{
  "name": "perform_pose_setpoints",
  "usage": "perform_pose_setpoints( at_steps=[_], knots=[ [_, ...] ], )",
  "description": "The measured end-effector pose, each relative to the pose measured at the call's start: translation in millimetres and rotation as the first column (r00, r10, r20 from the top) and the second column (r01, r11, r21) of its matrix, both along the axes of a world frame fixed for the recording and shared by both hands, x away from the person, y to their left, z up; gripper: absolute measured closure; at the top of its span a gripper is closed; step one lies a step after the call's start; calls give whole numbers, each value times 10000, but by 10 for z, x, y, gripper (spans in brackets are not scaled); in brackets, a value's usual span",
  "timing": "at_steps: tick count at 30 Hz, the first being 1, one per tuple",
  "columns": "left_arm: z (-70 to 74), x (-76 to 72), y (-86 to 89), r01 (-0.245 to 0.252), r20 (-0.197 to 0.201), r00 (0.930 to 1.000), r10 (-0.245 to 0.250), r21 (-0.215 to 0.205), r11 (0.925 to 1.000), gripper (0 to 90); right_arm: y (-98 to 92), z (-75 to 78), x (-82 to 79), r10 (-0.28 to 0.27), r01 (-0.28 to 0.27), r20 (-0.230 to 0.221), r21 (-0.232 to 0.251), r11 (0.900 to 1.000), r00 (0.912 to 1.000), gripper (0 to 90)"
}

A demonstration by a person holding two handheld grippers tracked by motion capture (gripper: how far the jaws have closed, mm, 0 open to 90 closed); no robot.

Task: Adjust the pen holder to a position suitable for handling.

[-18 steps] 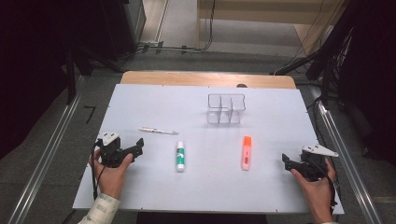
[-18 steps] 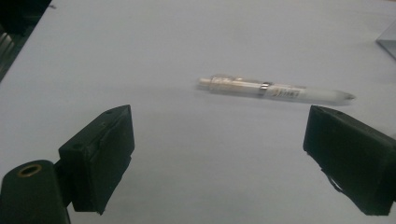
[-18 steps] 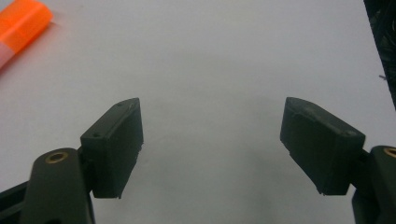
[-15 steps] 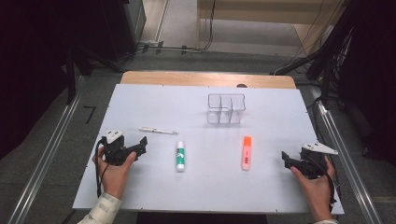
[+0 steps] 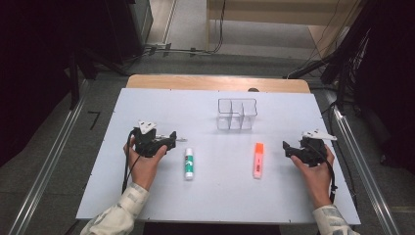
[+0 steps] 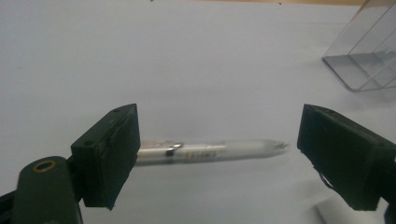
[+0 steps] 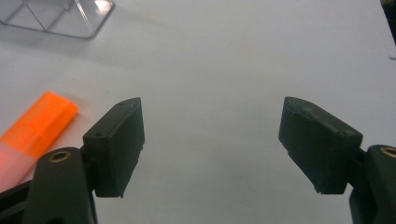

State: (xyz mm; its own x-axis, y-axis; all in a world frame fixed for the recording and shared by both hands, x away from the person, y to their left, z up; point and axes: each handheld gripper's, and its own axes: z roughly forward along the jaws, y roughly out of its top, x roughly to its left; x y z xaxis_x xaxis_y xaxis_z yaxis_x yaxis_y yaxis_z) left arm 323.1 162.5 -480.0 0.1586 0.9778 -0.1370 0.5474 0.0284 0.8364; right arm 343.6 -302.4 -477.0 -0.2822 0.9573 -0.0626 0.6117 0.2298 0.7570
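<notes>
In the high view, two sleeved forearms came up from the bottom edge onto the white table [image 5: 215,205]. Left of centre, the left gripper [image 5: 171,138] lay low over the tabletop, its black jaws spread wide with nothing clamped in them. In the left gripper view those jaws rose from the lower corners of the frame, and the clear pen [image 6: 210,150] lay flat on the table across the gap, at mid-height of the frame; one end was hidden behind the left jaw and its tip stopped short of the right jaw, neither pad pressing on it. In the high view only the pen's tip showed, poking out just right of the left gripper. At the right of the high view the right gripper [image 5: 288,149] was likewise wide open and empty, its jaws pointing toward the middle of the frame. The right gripper view showed bare table between its jaws and the orange highlighter [image 7: 39,123] at the left edge, beside the left jaw. Between the two grippers in the high view lay a green-and-white glue stick [image 5: 188,163], just right of the left hand, and the highlighter right of centre, well apart from the right gripper. Farther up, above the highlighter, stood a clear plastic organizer [image 5: 237,114] with compartments.
</notes>
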Motion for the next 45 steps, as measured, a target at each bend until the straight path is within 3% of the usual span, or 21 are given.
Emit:
perform_pose_setpoints(
  at_steps=[8, 13, 17, 24, 31, 38, 45],
  knots=[
    [37, 260, -298, 455, 135, 9989, -456, 118, 9989, 182, 222, 34, 264, 204, -210, 172, 348, 9992, 9996, 232],
    [20, 432, -485, 652, -64, 9979, -649, 441, 9969, 205, 348, 33, 411, 220, -229, 207, 441, 9988, 9995, 276],
    [1, 528, -583, 731, -7, 9973, -731, 550, 9958, 225, 399, 21, 508, 198, -214, 214, 803, 9965, 9996, 331],
    [-12, 674, -683, 639, 189, 9977, -648, 434, 9970, 262, 480, -30, 675, 386, -395, 116, 865, 9955, 9992, 390],
    [-11, 854, -879, 1010, 243, 9944, -1025, 541, 9934, 355, 615, -12, 830, 774, -783, 119, 1032, 9916, 9969, 449],
    [-52, 943, -1042, 1382, 71, 9902, -1391, 744, 9876, 410, 726, -18, 935, 949, -950, 55, 1053, 9899, 9955, 490],
    [-90, 995, -1109, 1443, 57, 9894, -1452, 745, 9867, 424, 781, -66, 978, 955, -955, 54, 1077, 9896, 9954, 489]
  ],
)
